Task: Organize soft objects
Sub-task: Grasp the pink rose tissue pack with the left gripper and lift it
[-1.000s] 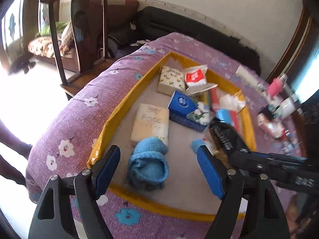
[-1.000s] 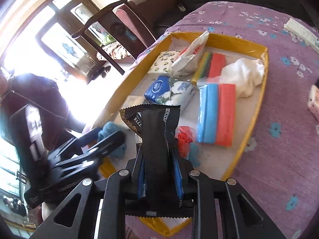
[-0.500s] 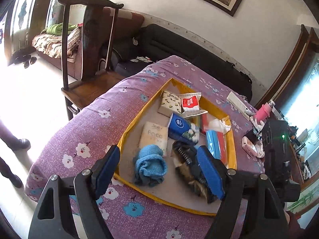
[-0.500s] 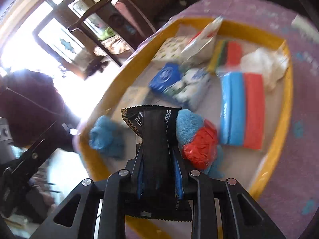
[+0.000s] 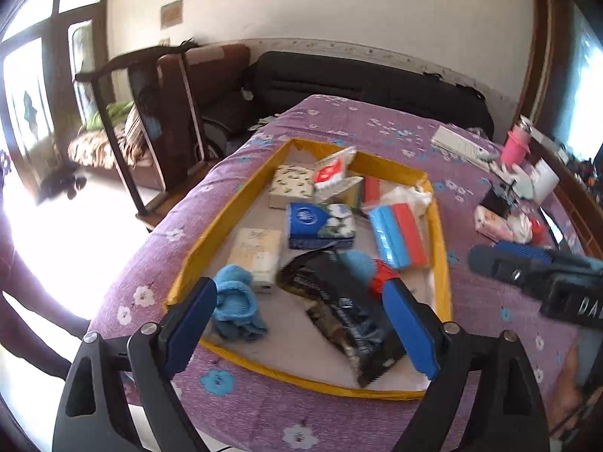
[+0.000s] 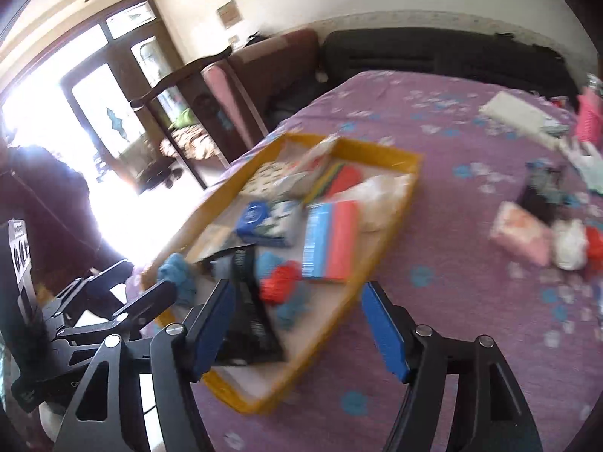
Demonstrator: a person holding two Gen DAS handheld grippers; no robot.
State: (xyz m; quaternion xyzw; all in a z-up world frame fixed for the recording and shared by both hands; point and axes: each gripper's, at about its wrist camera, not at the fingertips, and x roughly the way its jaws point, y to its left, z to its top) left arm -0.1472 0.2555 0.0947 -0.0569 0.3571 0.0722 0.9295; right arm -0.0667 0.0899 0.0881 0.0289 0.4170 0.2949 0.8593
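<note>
We see the black crinkly packet [image 5: 346, 312] inside the yellow-rimmed tray [image 5: 443, 248], near its front edge; both grippers' jaws, just opened, stand apart, empty: left [image 5: 301, 324], right [image 6: 301, 324].

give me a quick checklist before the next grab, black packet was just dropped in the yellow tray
1. Black packet lies inside the yellow tray: ok.
2. Right gripper jaws have just been opening, nothing pressed between the pads: ok.
3. Left gripper open, holding nothing: ok.
4. Soft things still outside the tray, such as the pink pack on the purple cloth: not ok.
5. Packet lies flat without covering the blue knit piece: cannot tell, blurred.
</note>
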